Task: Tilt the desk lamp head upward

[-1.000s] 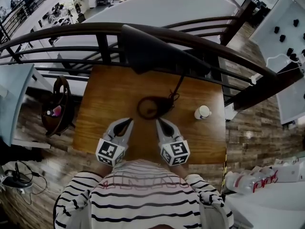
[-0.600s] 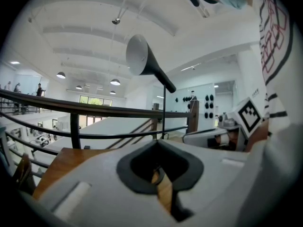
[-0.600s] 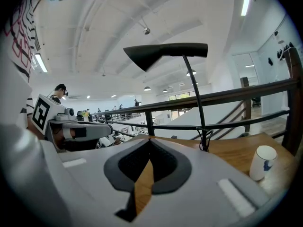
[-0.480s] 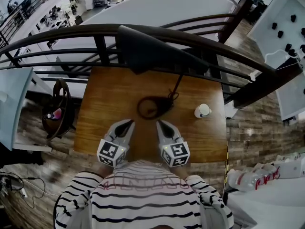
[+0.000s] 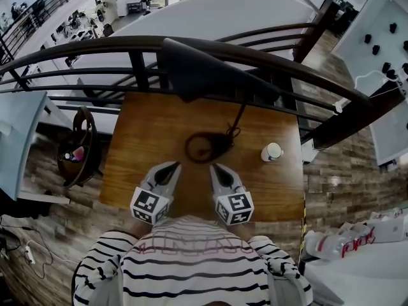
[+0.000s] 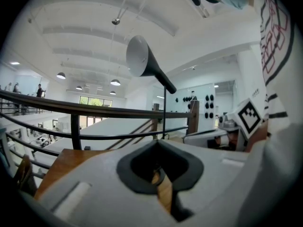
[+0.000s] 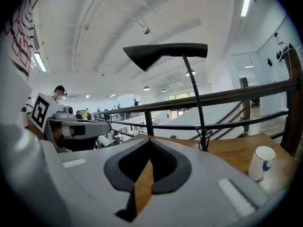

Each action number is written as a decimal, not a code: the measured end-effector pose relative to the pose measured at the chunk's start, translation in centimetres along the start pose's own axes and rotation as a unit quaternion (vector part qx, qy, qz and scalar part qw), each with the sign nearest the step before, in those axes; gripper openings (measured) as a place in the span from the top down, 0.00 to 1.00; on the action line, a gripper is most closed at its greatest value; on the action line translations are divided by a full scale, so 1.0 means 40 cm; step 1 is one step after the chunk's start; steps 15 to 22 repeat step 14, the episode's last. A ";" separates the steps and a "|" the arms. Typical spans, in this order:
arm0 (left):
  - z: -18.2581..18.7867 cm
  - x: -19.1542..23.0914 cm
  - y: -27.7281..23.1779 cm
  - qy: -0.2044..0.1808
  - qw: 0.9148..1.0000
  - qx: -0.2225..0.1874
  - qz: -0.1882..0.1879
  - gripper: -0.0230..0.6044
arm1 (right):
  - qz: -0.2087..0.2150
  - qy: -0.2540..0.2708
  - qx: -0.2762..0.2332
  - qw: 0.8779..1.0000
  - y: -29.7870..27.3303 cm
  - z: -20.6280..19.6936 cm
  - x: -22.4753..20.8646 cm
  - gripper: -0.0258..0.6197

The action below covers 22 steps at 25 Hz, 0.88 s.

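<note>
While the lamp head (image 5: 210, 75) stands high above and ahead of both my grippers, the hazards are listed first.

Hazards, as judged:
- Lamp: a thin stem (image 5: 238, 116) on a small round base (image 5: 204, 146). A push on the head that is too hard or off-line could rock the whole lamp or slide the base across the table (image 5: 146, 126). The railing (image 5: 95, 43) runs close beyond it.
- Cord: bunched at the foot of the stem, ahead of my right gripper. A jaw could snag it.
- Cup (image 5: 271, 151): ahead and to the right of my right gripper, well apart. A wide swing on that side could knock it over.

Head, present tilt: its mouth shows pale in the left gripper view, and it looks near level in the right gripper view. I cannot settle whether it is already raised or yet to be raised.

Grippers:
- Left gripper (image 5: 171, 166): jaws closed together, nothing between them, touching nothing, over the near part of the table.
- Right gripper (image 5: 215, 168): the same, just beside the left one.
- The base lies just ahead of both tips, between their lines and clear of them.
</note>
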<state>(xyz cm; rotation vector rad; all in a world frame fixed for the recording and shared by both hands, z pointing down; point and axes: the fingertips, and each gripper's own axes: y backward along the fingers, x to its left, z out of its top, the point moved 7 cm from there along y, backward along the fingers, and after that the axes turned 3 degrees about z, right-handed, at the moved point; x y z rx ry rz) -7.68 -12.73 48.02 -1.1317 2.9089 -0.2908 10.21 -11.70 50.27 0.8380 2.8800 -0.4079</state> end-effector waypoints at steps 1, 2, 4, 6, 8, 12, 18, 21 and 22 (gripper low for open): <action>0.001 -0.001 0.001 0.000 1.000 0.000 0.001 0.96 | 0.001 0.001 0.000 1.000 0.000 0.001 0.001 0.96; 0.000 -0.002 0.002 0.000 1.000 0.000 0.001 0.96 | 0.003 0.002 0.001 1.000 -0.001 0.001 0.002 0.96; -0.002 -0.002 0.004 -0.001 1.000 0.001 0.001 0.96 | 0.006 0.004 0.002 1.000 -0.003 -0.001 0.004 0.96; -0.004 0.000 0.004 -0.001 1.000 0.001 0.002 0.96 | 0.008 0.005 0.003 1.000 -0.006 -0.001 0.004 0.96; -0.004 0.001 0.003 0.000 1.000 0.001 0.004 0.96 | 0.010 0.006 0.004 1.000 -0.007 0.001 0.003 0.96; -0.004 0.008 0.000 0.004 1.000 0.005 0.004 0.96 | 0.011 0.007 0.006 1.000 -0.013 0.008 0.001 0.96; -0.003 0.015 0.000 0.004 1.000 0.005 0.005 0.96 | 0.012 0.007 0.006 1.000 -0.019 0.009 0.002 0.96; -0.003 0.015 0.000 0.004 1.000 0.005 0.005 0.96 | 0.012 0.007 0.006 1.000 -0.019 0.009 0.002 0.96; -0.003 0.015 0.000 0.004 1.000 0.005 0.005 0.96 | 0.012 0.007 0.006 1.000 -0.019 0.009 0.002 0.96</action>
